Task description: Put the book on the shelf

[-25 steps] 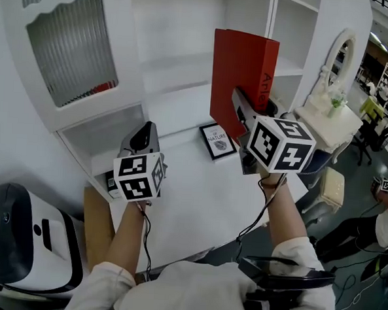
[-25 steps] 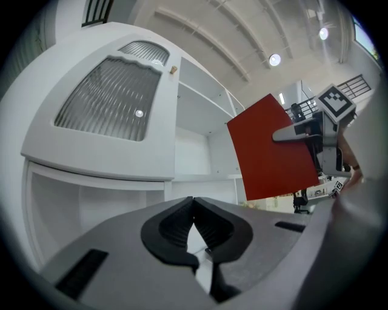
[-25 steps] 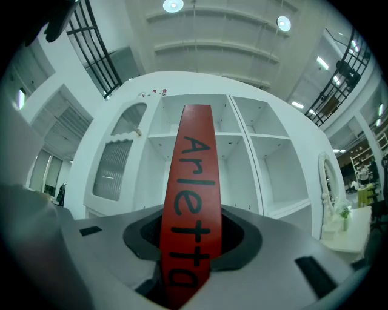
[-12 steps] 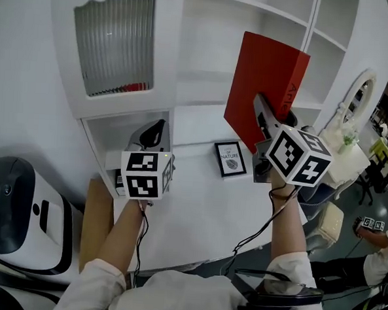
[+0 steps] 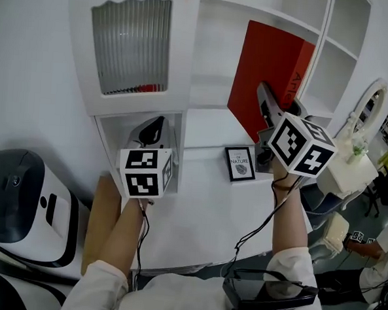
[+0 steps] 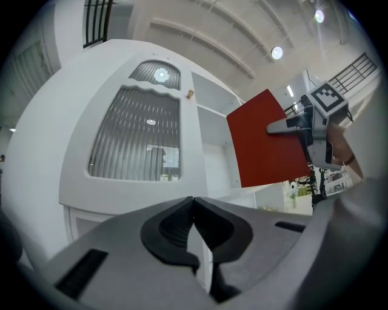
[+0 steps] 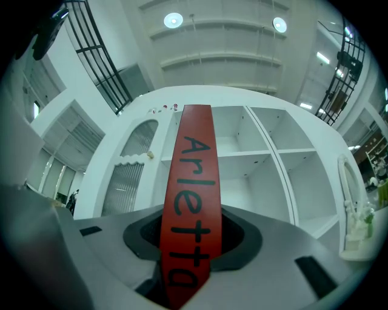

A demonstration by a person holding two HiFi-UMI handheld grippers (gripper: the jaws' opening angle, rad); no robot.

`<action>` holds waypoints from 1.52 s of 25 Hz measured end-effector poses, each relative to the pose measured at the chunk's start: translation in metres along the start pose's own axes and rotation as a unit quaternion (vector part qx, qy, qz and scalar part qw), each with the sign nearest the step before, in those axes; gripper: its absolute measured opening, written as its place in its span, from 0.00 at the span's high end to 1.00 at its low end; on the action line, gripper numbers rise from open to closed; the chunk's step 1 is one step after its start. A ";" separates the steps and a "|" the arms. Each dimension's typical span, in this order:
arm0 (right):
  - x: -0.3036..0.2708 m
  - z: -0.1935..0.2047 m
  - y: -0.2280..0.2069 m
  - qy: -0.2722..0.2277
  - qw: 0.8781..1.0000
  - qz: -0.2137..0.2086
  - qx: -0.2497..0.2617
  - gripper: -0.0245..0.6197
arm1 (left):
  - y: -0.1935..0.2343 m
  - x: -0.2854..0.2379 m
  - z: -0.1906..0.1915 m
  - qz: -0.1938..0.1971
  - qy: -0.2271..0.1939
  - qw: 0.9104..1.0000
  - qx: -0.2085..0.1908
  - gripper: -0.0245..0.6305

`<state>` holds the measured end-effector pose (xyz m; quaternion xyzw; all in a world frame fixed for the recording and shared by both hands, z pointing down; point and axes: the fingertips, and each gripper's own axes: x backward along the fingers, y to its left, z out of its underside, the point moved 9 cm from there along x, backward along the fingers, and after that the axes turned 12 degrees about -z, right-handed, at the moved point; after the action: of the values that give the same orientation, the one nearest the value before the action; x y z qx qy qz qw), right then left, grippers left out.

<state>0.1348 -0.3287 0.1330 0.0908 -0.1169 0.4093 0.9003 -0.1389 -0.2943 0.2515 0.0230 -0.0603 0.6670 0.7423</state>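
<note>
My right gripper [image 5: 270, 113] is shut on a red book [image 5: 268, 74], held upright in the air in front of the white shelf unit [image 5: 214, 41]. The book's spine [image 7: 189, 200], lettered in black, runs up between the jaws, with the open shelf compartments [image 7: 242, 175] behind it. In the left gripper view the red book [image 6: 267, 148] shows at the right with the right gripper clamped on its edge. My left gripper [image 5: 151, 130] hangs lower left, near the small niche under the cabinet door; its jaws [image 6: 194, 227] are shut with nothing between them.
A framed picture [image 5: 240, 164] stands on the white desk top [image 5: 198, 197]. A ribbed glass cabinet door [image 5: 130, 45] closes the shelf unit's left part. A white and black machine [image 5: 20, 212] sits at lower left. A white dressing table with a mirror [image 5: 363, 128] stands at right.
The right gripper has carried the red book up and a little right, closer to the open shelves. The head view has shifted, so the shelf unit shows more squarely. The left gripper has held its place.
</note>
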 end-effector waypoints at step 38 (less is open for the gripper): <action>-0.150 0.042 0.007 -0.016 0.998 -0.062 -0.004 0.69 | 0.089 0.000 -0.007 -0.156 -0.012 0.988 0.001 0.95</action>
<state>0.0283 -0.4427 0.1307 0.1007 -0.1268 0.3510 0.9223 -0.2267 -0.2838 0.2407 0.0407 -0.0642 0.5425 0.8366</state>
